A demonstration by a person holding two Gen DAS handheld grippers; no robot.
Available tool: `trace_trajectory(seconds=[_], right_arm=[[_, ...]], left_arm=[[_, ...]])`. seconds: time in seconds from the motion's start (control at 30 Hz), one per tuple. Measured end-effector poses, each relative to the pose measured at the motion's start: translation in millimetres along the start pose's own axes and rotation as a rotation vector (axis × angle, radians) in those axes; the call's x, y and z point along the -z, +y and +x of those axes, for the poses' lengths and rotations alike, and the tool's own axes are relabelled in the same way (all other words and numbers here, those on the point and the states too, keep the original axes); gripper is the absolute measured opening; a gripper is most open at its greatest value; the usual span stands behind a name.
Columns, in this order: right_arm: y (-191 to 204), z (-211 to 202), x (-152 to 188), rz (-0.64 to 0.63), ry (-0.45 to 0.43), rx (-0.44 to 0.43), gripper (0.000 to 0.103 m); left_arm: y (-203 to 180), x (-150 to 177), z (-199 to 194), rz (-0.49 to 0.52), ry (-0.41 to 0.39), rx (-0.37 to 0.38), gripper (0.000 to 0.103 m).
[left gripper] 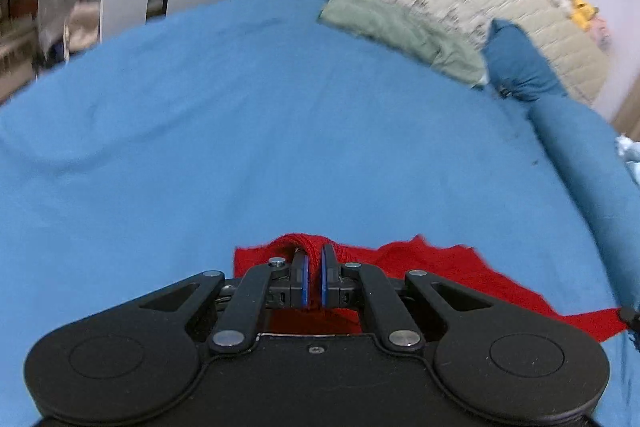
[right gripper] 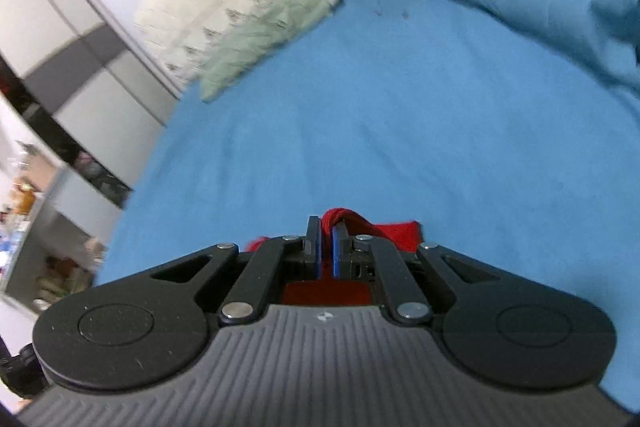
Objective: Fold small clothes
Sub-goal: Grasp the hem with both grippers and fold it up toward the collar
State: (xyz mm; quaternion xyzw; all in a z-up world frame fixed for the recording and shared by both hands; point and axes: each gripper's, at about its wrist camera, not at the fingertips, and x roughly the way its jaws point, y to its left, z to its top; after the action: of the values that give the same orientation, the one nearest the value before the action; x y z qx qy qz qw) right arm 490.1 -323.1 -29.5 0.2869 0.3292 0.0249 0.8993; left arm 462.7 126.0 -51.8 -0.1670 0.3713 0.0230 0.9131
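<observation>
Red garment [left gripper: 440,275] seemingly knit; bedsheet [left gripper: 240,131] matt.

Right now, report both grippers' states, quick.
Left gripper: closed, pinching the red garment.
Right gripper: closed, pinching a bunch of the same red garment.

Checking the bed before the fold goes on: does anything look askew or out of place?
Nothing is damaged. The red garment lies rumpled on the blue sheet, bunched where the left tongs and right tongs pinch it. A crumpled green cloth sits by the headboard.
</observation>
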Motion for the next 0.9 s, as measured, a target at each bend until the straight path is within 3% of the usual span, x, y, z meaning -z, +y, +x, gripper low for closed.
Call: trace_trajectory(seconds=[0.2,0.23,0.3,0.33,0.37,0.43,0.5,0.63,0.8,0.9], right_arm=[[-13.4,62.1,1.3,-0.033,-0.011,0.026,0.02],[-13.4,68.9,-1.2,-0.044,-0.023,0.025,0.022],[-10.4,75.7,1.0,-0.066,-0.045,0.042,0.029],[-8.2,75.5,1.4,-0.083,-0.061,0.053,0.048],[-6.6,70.0,5.2,-0.108,-0.073,0.049,0.076],[3.1,53.5,18.7,-0.193,-0.131,0.022,0.097],[15.1,39.9,36.7,-0.298,-0.138,-0.01,0.097],[23.0,39.3,80.9,-0.427,-0.021,-0.027,0.097],[11.8,62.1,126.1,-0.475,0.095,0.095,0.097],[11.6,64.8,138.1,-0.492,0.074,0.127,0.099]], left_arm=[[-5.7,-11.9,44.9,0.024,-0.009,-0.036,0.007],[-4.7,-14.7,49.0,0.021,-0.015,-0.041,0.013],[-2.3,-16.6,47.0,0.02,-0.043,-0.052,0.039],[-0.3,-14.4,38.4,0.023,-0.078,-0.048,0.059],[-1.0,-12.3,30.7,0.038,-0.116,-0.033,0.073],[-2.0,0.3,8.5,0.111,-0.169,-0.016,0.082],[-2.7,20.2,-8.7,0.187,-0.169,0.009,0.085],[-0.3,59.3,-8.7,0.246,-0.043,0.099,0.085],[0.1,93.5,20.9,0.272,0.076,0.052,0.085],[-4.5,96.9,24.6,0.315,0.081,0.054,0.098]])
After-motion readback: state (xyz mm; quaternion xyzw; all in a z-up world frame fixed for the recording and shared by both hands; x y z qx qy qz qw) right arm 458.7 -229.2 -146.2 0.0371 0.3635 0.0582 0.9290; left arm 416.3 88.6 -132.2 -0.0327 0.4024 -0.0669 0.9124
